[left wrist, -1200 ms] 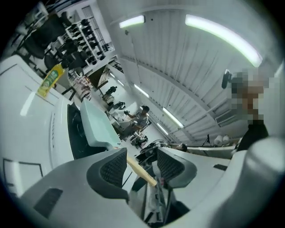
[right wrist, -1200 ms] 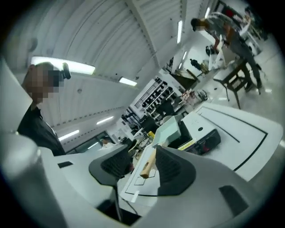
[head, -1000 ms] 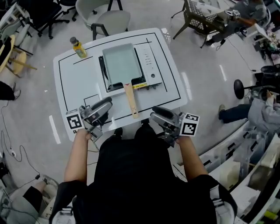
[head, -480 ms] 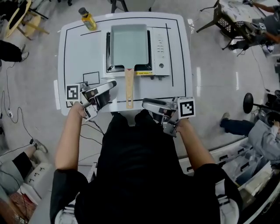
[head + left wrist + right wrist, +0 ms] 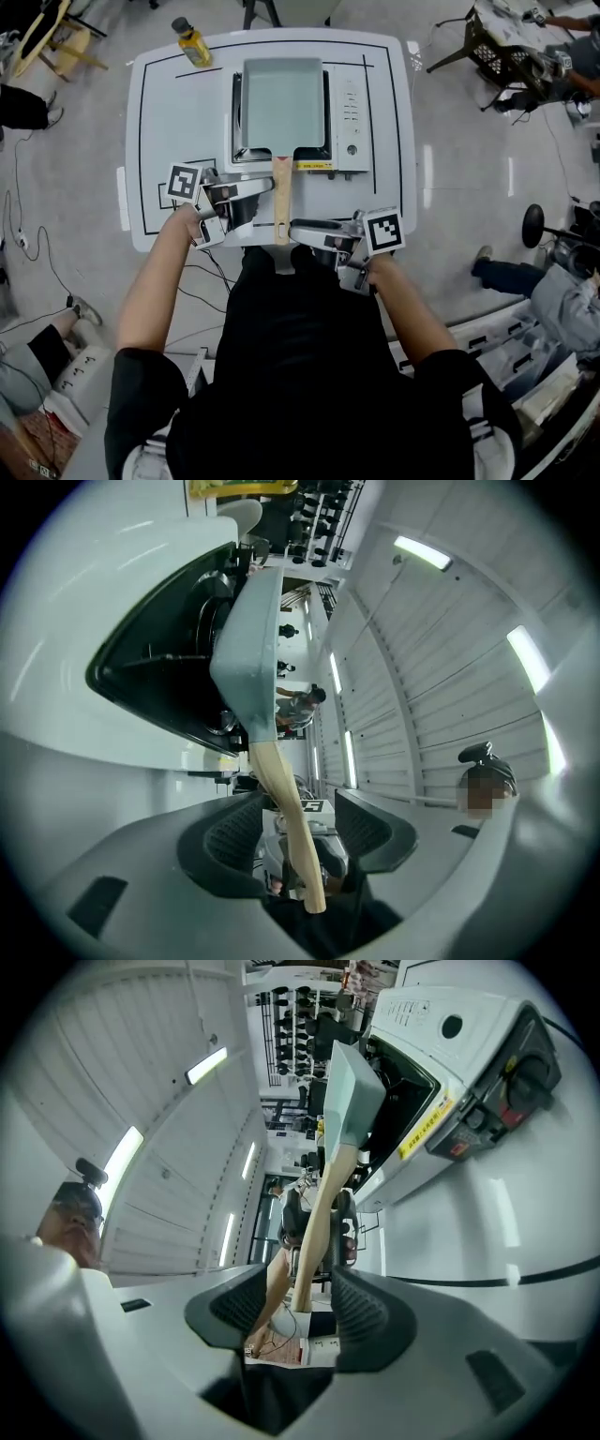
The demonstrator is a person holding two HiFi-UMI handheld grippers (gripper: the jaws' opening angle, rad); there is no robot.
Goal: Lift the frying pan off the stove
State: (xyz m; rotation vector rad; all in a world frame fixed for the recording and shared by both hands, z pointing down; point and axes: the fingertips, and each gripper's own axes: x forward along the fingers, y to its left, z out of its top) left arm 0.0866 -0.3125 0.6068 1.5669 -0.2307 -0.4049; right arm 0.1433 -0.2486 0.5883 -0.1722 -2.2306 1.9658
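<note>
Head view: a white surface marked with black lines carries a portable stove. The rectangular, pale blue-green frying pan sits on the stove's burner, not lifted. Its wooden handle points straight back toward the person. A yellow bottle stands at the far left corner, well apart from the stove.

The left hand-held gripper reaches in from the left and the right hand-held gripper from the right. They meet around the near end of the handle.

In the left gripper view, the left hand-held gripper is released. Its two ribbed pads stand wide apart, and the handle runs down between them with a gap on either side. The pan's body rises above, on the black burner.

In the right gripper view, the right hand-held gripper is likewise released, jaws spread. The handle shows in the gap between them, and neither pad presses on it. The pan rests on the stove beyond.
</note>
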